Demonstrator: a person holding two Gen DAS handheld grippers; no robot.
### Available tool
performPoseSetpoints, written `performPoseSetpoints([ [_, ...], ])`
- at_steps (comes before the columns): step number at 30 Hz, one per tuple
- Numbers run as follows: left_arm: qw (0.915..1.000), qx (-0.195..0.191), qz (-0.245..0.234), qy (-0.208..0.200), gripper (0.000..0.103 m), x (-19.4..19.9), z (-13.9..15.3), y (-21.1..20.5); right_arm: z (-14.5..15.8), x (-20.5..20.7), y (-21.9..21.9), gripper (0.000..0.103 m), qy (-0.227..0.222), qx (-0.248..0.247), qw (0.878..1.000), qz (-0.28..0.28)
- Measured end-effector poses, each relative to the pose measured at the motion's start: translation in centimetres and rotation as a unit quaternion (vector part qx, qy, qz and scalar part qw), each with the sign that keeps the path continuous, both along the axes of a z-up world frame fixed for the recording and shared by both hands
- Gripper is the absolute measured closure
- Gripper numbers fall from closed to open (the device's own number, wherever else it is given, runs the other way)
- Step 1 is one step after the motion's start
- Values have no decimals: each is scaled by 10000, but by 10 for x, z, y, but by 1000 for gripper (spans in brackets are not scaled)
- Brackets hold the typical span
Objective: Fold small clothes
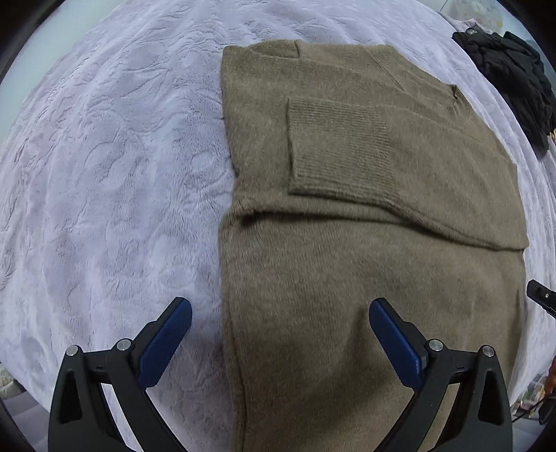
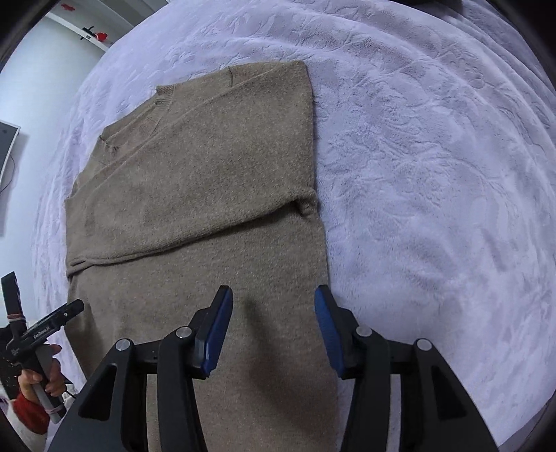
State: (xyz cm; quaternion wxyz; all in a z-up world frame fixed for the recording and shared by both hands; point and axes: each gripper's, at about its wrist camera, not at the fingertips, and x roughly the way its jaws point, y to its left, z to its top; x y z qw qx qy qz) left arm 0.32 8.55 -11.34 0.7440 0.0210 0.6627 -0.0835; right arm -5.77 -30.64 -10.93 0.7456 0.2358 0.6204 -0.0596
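Observation:
A brown knit sweater (image 1: 365, 243) lies flat on a pale lilac plush blanket (image 1: 104, 174), both sleeves folded across its chest; a ribbed cuff (image 1: 340, 146) lies on top. My left gripper (image 1: 279, 313) hangs wide open over the sweater's left edge near the hem, nothing between its blue pads. In the right wrist view the same sweater (image 2: 194, 208) runs up the middle. My right gripper (image 2: 274, 320) stands open over its right edge, the pads apart from the cloth. The left gripper (image 2: 45, 330) also shows there, held by a hand in a red sleeve.
A black garment (image 1: 510, 76) lies bunched at the blanket's far right. The blanket (image 2: 434, 174) stretches wide on both sides of the sweater. A white wall with a shelf (image 2: 87, 31) stands beyond the far left edge.

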Motion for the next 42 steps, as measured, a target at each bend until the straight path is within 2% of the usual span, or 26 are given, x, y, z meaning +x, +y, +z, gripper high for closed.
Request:
performPoseSetpoints([
  [4, 9994, -298, -115, 94, 1, -17, 8, -8, 3, -5, 7, 45, 47, 136, 9999, -21],
  [10, 9993, -279, -224, 96, 1, -36, 22, -27, 12, -13, 18, 34, 28, 315, 9995, 66],
  [13, 9994, -302, -78, 135, 1, -36, 25, -29, 14, -15, 24, 26, 30, 320, 9993, 209],
  [16, 9993, -306, 105, 186, 1, -34, 26, -28, 15, -20, 25, 26, 61, 283, 9990, 329],
  [24, 9996, -154, 194, 156, 1, -44, 42, -32, 10, -30, 14, 26, 252, 409, 9979, 431],
  [35, 9994, 60, 345, -27, 1, -76, 57, -76, 13, -36, -10, 26, 186, 591, 9942, 877],
  [42, 9995, 226, 204, -57, 1, -93, 66, -87, 12, -49, -22, 26, 149, 796, 9941, 720],
])
